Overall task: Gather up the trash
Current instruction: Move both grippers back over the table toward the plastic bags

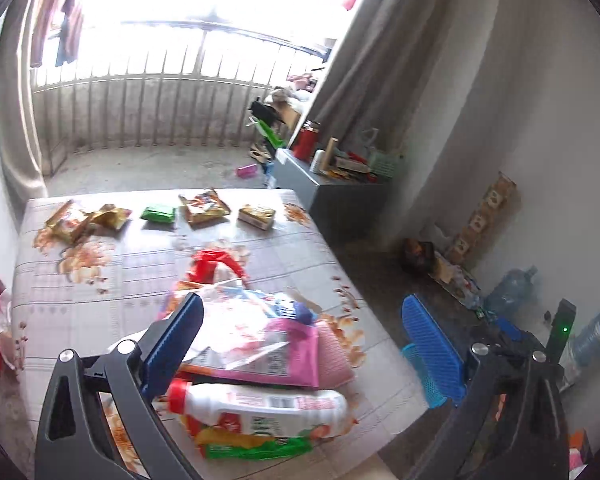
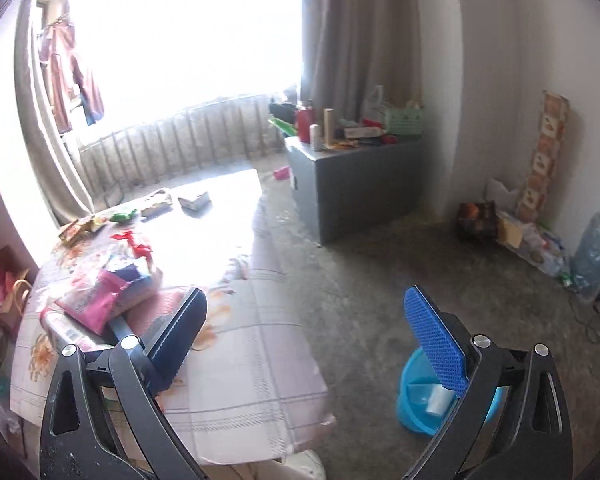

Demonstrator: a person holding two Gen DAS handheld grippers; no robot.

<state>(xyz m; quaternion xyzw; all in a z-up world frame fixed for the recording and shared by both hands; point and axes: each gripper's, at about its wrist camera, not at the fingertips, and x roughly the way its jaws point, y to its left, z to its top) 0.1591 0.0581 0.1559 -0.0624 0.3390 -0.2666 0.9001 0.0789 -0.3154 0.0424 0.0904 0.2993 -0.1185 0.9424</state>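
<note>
A low table [image 1: 100, 304] with a flowered cloth holds trash. Near me lies a pile: a pink packet [image 1: 276, 356], a white bottle with a red cap [image 1: 260, 404], a green and orange wrapper [image 1: 256, 446] and a red wrapper [image 1: 214, 264]. At the far edge lie gold wrappers [image 1: 84, 218], a green packet [image 1: 158, 213], a snack bag [image 1: 204, 208] and a yellow pack [image 1: 257, 216]. My left gripper [image 1: 304, 344] is open and empty, just above the pile. My right gripper [image 2: 306, 332] is open and empty, over the table's right edge [image 2: 300, 360]. A blue bin [image 2: 424, 400] stands on the floor below it, with a white item inside.
A grey cabinet [image 2: 352, 184] crowded with bottles and boxes stands by the curtain. Plastic bottles [image 2: 592, 256] and clutter line the right wall. A pink item [image 1: 247, 170] lies on the balcony floor. Bags [image 2: 0, 280] sit left of the table.
</note>
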